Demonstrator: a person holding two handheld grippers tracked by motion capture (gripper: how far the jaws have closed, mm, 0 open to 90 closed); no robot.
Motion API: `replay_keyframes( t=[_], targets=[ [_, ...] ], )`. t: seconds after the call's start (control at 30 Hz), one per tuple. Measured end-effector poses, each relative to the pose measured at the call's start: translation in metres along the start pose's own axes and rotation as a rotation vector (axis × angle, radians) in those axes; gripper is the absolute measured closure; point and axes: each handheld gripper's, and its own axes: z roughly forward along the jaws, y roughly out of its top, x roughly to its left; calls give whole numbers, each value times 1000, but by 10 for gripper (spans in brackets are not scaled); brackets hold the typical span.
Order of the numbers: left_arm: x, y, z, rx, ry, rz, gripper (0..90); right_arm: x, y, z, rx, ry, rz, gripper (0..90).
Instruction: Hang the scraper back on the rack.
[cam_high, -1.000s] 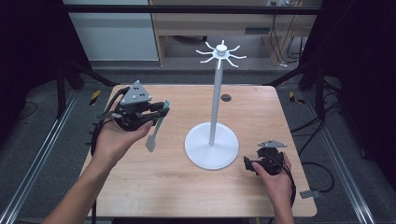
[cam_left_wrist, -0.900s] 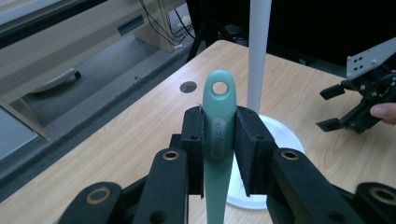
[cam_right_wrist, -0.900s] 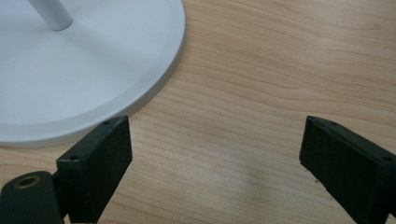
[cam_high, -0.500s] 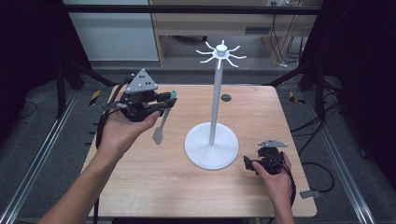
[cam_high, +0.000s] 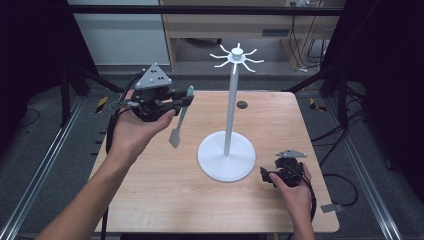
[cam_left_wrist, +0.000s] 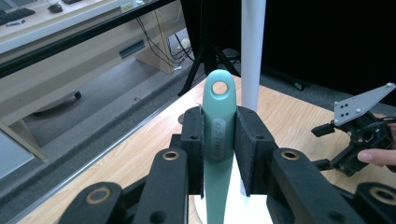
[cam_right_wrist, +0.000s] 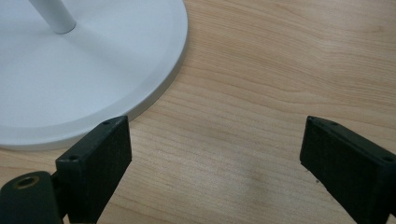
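Note:
My left gripper is held up above the table's left side, shut on the handle of a pale green spatula. The spatula's blade hangs down over the wood, left of the white stand. In the left gripper view both pads clamp the spatula's handle, whose hanging hole pokes out above them, and the stand's pole rises just behind. My right gripper rests low at the right of the stand's round base, open with nothing between its jaws. The right gripper frames bare wood beside the base's rim.
The stand's top carries several short white hooks spreading outward. The wooden table has a small dark hole near its far edge. Metal rails and cables run along the floor on both sides. The right hand's gripper appears far off in the left gripper view.
My left gripper has risen and shifted right toward the stand, carrying the spatula with it. The right gripper has stayed where it was.

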Motion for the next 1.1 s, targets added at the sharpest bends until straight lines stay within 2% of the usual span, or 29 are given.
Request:
replay_keyframes(
  t=[0.33, 0.53, 0.7, 1.1],
  targets=[
    [-5, 20, 3, -22, 3, 13, 745, 0, 0, 0, 2, -3, -2, 94],
    [-5, 27, 4, -45, 10, 3, 745, 0, 0, 0, 2, -3, -1, 94],
    [-4, 32, 6, -71, -8, -30, 745, 0, 0, 0, 2, -4, -3, 95],
    [-10, 39, 10, -107, -20, -33, 745, -1, 0, -1, 2, -3, 4, 95]
  ],
)
